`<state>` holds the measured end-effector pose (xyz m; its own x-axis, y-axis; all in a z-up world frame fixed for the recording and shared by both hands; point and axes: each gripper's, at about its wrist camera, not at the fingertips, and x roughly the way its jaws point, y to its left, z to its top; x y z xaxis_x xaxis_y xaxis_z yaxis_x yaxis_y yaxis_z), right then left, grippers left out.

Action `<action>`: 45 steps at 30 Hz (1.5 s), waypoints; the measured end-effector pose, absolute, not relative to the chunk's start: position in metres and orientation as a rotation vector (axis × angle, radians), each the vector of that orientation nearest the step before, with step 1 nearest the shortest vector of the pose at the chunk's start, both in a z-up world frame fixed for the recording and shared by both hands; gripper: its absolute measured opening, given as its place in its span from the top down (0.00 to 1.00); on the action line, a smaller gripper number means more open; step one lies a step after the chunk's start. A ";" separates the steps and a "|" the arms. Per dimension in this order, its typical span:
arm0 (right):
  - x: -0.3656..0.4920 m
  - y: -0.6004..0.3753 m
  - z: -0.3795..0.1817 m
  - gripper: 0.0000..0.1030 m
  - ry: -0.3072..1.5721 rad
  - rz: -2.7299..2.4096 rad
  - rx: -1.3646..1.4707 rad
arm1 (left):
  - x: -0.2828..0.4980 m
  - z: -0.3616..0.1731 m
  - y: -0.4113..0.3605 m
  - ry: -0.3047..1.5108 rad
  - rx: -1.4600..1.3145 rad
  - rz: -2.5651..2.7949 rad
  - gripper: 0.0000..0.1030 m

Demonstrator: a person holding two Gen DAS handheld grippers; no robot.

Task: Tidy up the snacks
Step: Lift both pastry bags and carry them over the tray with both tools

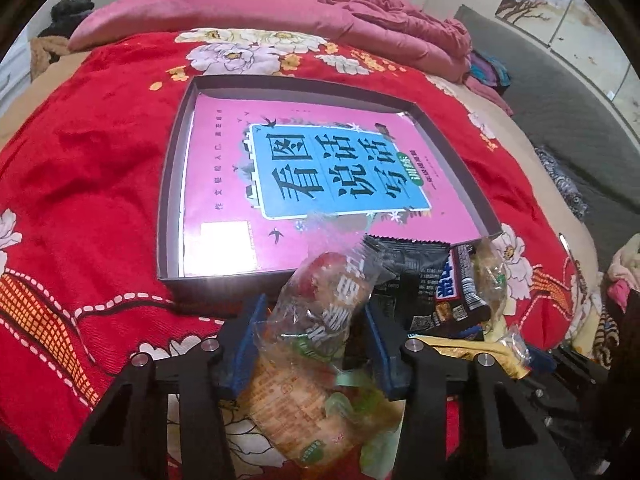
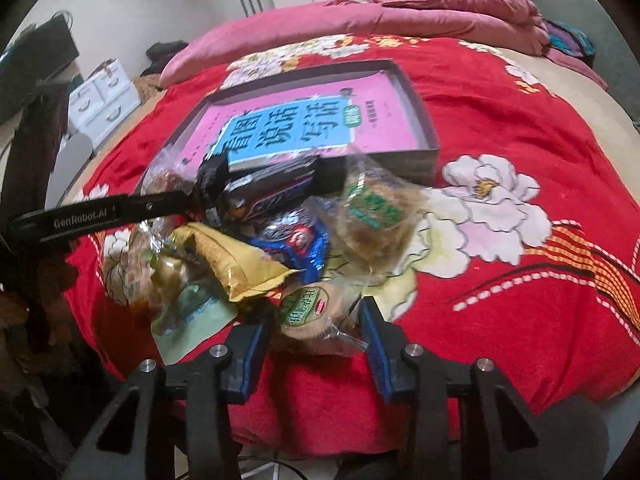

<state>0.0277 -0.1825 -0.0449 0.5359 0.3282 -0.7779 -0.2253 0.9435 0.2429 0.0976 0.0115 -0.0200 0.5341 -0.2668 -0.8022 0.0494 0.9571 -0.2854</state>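
Landmark: the box, a shallow dark tray lying flat on the red bedspread, with a pink book covering its floor.

Snack pile sits on the bedspread against the box's near wall, at its near right corner. None of it looks to be inside the box yet.

Left gripper: jaws partly closed, blue pads pressing both sides of a clear snack bag. The bag's long axis runs along the jaws; its twisted top leans over the box's near wall. The box lies straight ahead of these jaws.

Right gripper: jaws narrowed around a round pastry in clear wrap, at the pile's edge farthest from the box. The left pad touches it; whether the right pad bears on the wrap I cannot tell. The box lies ahead and slightly left, with the pile between.

Also in the pile: yellow packet, dark bar, blue wrapper.

Judgement: the left hand is nearer the box and has open tray floor right in front of it, so a short forward carry over the wall should do. The right must clear the pile first.
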 end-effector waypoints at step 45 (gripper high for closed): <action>0.049 -0.216 0.005 0.58 0.766 0.246 0.130 | 0.085 0.013 0.050 0.835 -0.383 -0.194 0.59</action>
